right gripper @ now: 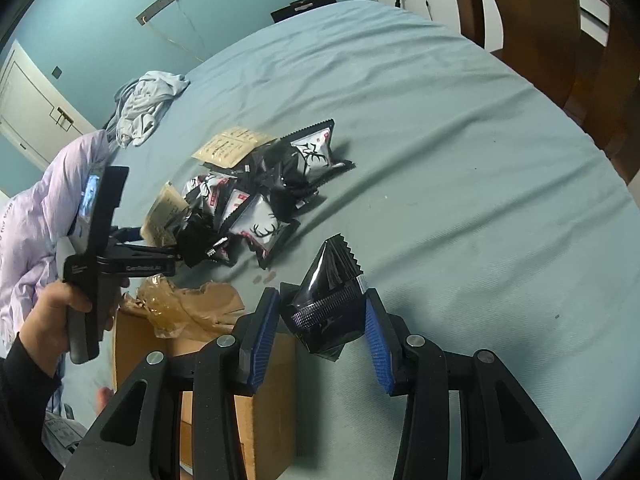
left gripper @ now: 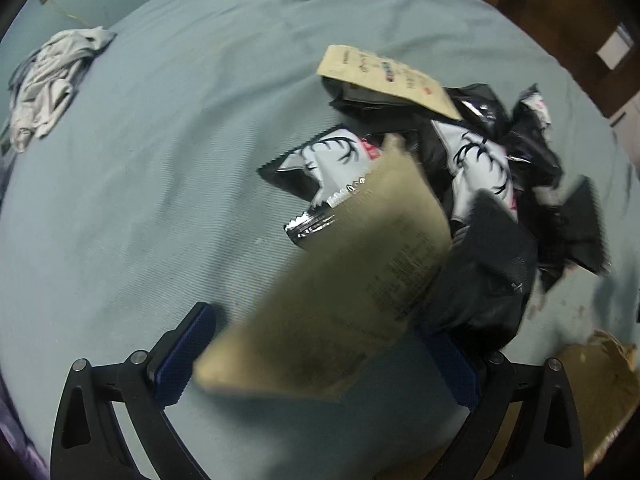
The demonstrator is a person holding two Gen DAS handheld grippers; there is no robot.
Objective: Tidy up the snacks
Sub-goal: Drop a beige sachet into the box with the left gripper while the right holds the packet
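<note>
So the right gripper (right gripper: 320,320) has a black foil snack packet (right gripper: 326,304) pinched between its blue pads (right gripper: 262,334), squeezed across the packet's lower half so the zigzag top edge fans out above the fingers. It's hanging just past the corner of the cardboard box (right gripper: 256,408), over the blue-grey bedsheet (right gripper: 460,160). The left gripper (left gripper: 320,344) is a different story: its jaws stand wide apart and a tan paper-look packet (left gripper: 340,292) sits blurred in the gap, lying slantwise from the near left finger up toward the heap. It doesn't look pressed by the left pad (left gripper: 180,360); the right pad is partly hidden behind it, so I can't tell if it touches there. Right beyond those fingers is the snack pile (right gripper: 256,200), a jumble of white packets with black antler prints, black packets and another tan packet (left gripper: 388,78) resting on top at the far side. In the right wrist view, a hand (right gripper: 60,316) holds the left gripper's handle beside the box, fingers pointing into the pile.
</note>
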